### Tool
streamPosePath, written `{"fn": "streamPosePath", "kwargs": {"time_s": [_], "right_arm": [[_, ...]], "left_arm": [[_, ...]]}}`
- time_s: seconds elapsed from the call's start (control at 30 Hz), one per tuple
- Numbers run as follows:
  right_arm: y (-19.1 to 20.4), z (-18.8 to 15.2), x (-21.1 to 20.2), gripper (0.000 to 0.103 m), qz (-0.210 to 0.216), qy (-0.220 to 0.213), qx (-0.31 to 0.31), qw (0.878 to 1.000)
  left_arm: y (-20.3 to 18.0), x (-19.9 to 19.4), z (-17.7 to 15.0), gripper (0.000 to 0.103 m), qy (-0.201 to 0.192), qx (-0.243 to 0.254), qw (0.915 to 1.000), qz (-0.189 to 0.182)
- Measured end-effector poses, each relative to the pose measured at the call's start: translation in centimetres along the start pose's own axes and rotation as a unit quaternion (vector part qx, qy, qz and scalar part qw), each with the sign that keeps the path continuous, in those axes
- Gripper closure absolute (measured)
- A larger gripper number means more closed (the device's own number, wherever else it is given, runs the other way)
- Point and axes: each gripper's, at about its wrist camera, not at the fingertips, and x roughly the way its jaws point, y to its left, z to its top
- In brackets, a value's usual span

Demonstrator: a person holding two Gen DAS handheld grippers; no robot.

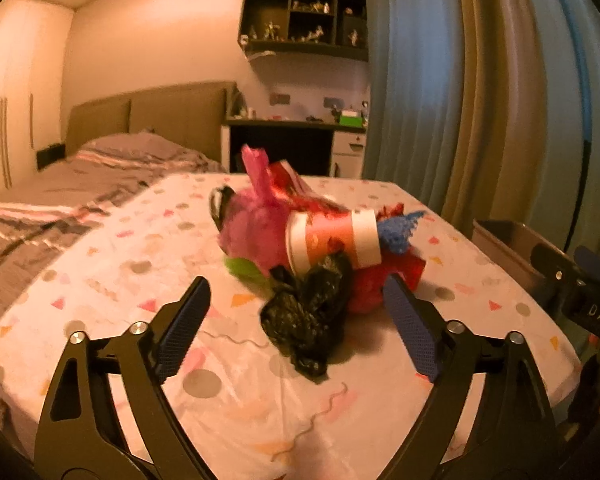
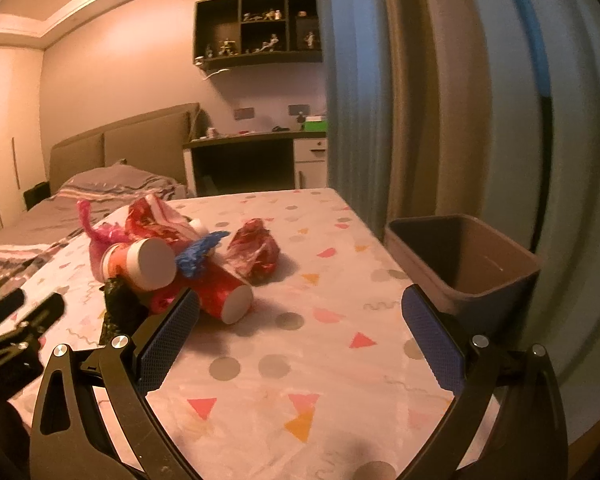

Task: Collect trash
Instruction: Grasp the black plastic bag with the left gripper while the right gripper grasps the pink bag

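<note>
A pile of trash lies on the table. In the left wrist view a crumpled black plastic bag (image 1: 306, 314) lies nearest, with a red and white paper cup (image 1: 334, 240) on its side behind it, a pink bag (image 1: 252, 228), blue scrap (image 1: 398, 230) and red wrappers. My left gripper (image 1: 298, 290) is open, its fingers either side of the black bag, just short of it. In the right wrist view I see the cup (image 2: 146, 262), a second red cup (image 2: 224, 296), and a crumpled red wrapper (image 2: 254, 254). My right gripper (image 2: 300, 306) is open and empty above the table.
A grey bin (image 2: 466, 256) stands at the table's right edge, also seen in the left wrist view (image 1: 508, 242). The table has a patterned cloth (image 2: 300, 380). A bed (image 1: 60, 184) lies to the left, curtains (image 1: 480, 88) to the right, a desk behind.
</note>
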Motion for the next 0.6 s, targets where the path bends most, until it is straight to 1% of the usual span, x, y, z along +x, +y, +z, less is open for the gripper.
{"fn": "streamPosePath", "kwargs": {"time_s": [0.07, 0.17, 0.2, 0.23, 0.3, 0.33, 0.4, 0.43, 0.53, 0.57, 0.6], "right_arm": [[0.5, -0.1, 0.4, 0.005, 0.01, 0.001, -0.004, 1.0], [1.1, -0.1, 1.0, 0.007, 0.02, 0.005, -0.01, 1.0], [1.3, -0.1, 1.2, 0.007, 0.024, 0.006, -0.011, 1.0], [1.3, 0.0, 1.3, 0.008, 0.026, 0.007, -0.012, 1.0], [1.5, 0.1, 1.5, 0.009, 0.032, 0.009, -0.012, 0.999], [1.6, 0.1, 1.7, 0.01, 0.037, 0.01, -0.013, 0.999], [2.0, 0.1, 2.0, 0.011, 0.043, 0.011, -0.019, 0.999], [2.2, 0.1, 2.2, 0.011, 0.046, 0.013, -0.021, 0.999], [2.8, 0.1, 2.5, 0.013, 0.061, 0.015, -0.028, 0.998], [3.1, 0.1, 2.6, 0.013, 0.065, 0.015, -0.031, 0.997], [3.4, 0.2, 2.7, 0.013, 0.069, 0.016, -0.034, 0.997]], "left_arm": [[-0.6, 1.4, 0.0, 0.024, 0.013, 0.005, 0.9998, -0.012], [-2.2, 3.8, 0.2, 0.028, 0.032, 0.03, 0.9989, -0.015], [-1.0, 4.0, -0.4, 0.031, 0.039, 0.032, 0.9986, -0.019], [-1.4, 5.2, -0.4, 0.033, 0.054, 0.036, 0.9977, -0.019], [-1.7, 6.7, -0.4, 0.043, 0.071, 0.04, 0.9965, -0.017], [-1.8, 7.4, -0.4, 0.045, 0.08, 0.04, 0.9958, -0.017], [-1.4, 8.4, -0.7, 0.053, 0.105, 0.036, 0.9938, -0.012], [-1.3, 8.9, -0.8, 0.056, 0.112, 0.032, 0.993, -0.017], [-0.9, 9.4, -1.0, 0.072, 0.124, 0.018, 0.9919, -0.022], [-0.7, 9.4, -1.0, 0.079, 0.123, 0.015, 0.992, -0.026], [0.2, 8.7, -1.3, 0.084, 0.122, 0.01, 0.9921, -0.029]]}}
